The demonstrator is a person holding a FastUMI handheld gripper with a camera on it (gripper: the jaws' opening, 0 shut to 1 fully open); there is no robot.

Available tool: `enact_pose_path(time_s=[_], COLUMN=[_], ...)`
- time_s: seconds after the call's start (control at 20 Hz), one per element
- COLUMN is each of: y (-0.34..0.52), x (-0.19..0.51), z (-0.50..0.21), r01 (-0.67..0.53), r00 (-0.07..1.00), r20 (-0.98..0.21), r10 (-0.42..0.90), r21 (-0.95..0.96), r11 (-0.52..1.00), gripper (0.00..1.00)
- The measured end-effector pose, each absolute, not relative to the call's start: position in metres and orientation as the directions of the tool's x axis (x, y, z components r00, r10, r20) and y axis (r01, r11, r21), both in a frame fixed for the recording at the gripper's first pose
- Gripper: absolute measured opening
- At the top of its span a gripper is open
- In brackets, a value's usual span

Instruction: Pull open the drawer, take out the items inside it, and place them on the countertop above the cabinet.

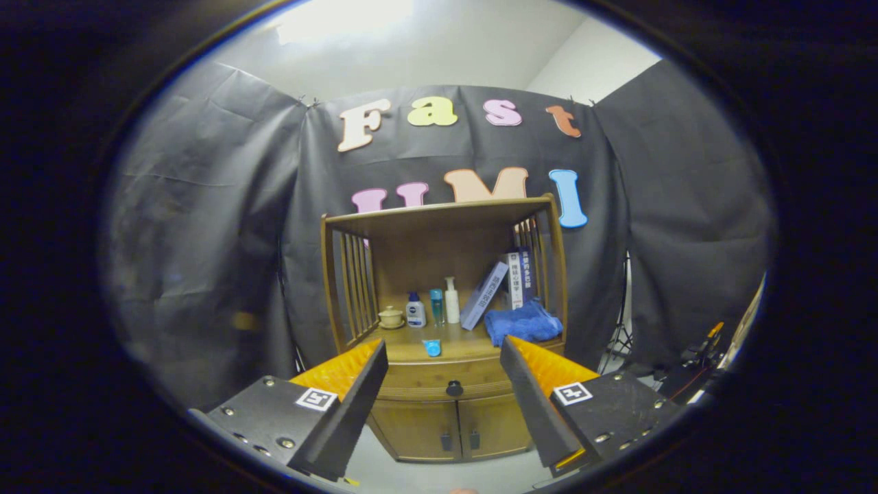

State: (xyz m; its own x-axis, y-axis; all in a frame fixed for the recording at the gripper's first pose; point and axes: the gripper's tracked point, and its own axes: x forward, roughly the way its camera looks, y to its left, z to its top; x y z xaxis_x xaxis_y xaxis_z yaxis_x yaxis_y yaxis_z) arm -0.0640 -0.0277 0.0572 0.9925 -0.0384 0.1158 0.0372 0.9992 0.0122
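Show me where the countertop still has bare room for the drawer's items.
Bare wood lies along the countertop front, left of the small blue object, and between it and the blue towel. The back is crowded: cup, three bottles, leaning books. The gripper is open, short of the shut drawer.

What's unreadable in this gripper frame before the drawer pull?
- Drawer contents: hidden in the gripper view, the drawer is closed behind its knob.
- Small blue item on the countertop: too small to identify.
- Cabinet sides: partly covered by the open gripper fingers.
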Motion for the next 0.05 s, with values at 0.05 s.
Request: enact_pose_path(time_s=[0.05], y=[-0.0277], x=[-0.0625], z=[0.0545], r01=[0.039], r00=[0.993], r20=[0.114], r10=[-0.041], r21=[0.017], r11=[0.999], gripper=[0.99])
